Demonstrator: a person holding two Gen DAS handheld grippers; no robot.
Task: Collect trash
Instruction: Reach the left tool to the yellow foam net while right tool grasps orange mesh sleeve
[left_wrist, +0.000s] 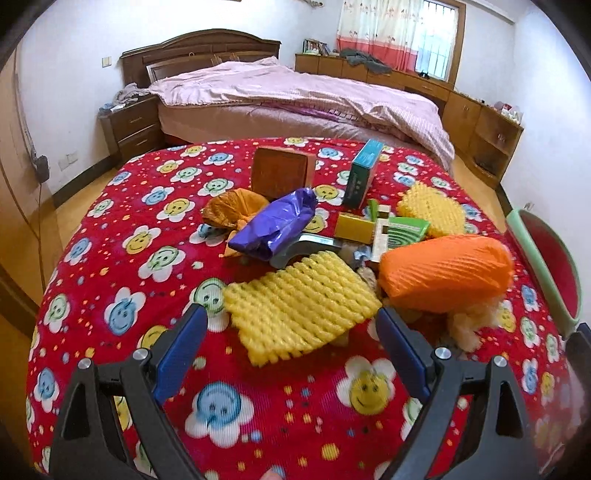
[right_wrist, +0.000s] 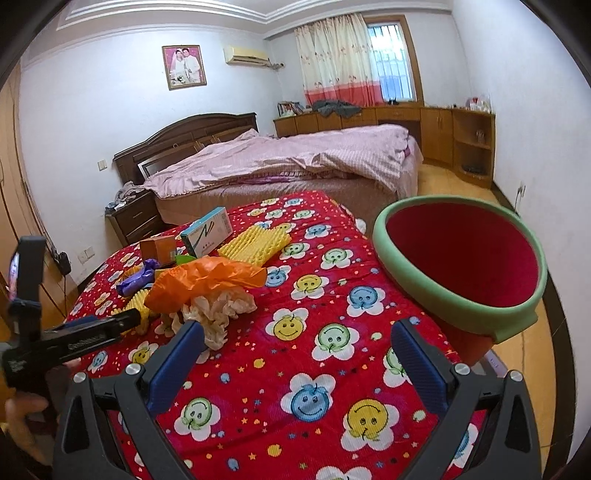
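Observation:
A pile of trash lies on the red smiley-flower cloth (left_wrist: 110, 258). In the left wrist view my left gripper (left_wrist: 291, 325) is open, its blue fingers (left_wrist: 181, 350) on either side of a yellow foam net (left_wrist: 299, 306), not closed on it. Behind lie an orange bag (left_wrist: 447, 273), a purple wrapper (left_wrist: 277, 225), a brown box (left_wrist: 280, 173) and a teal box (left_wrist: 362, 177). In the right wrist view my right gripper (right_wrist: 295, 354) is open and empty above bare cloth. The red bin with a green rim (right_wrist: 461, 258) stands to its right. The crumpled tissue (right_wrist: 218, 310) and orange bag (right_wrist: 207, 280) lie to its left.
A second yellow foam net (left_wrist: 432, 210) and small green and yellow boxes (left_wrist: 380, 225) sit in the pile. The left gripper's body (right_wrist: 74, 339) shows at the left of the right wrist view. A bed (right_wrist: 295, 158) and wooden cabinets (right_wrist: 443, 133) stand behind the table.

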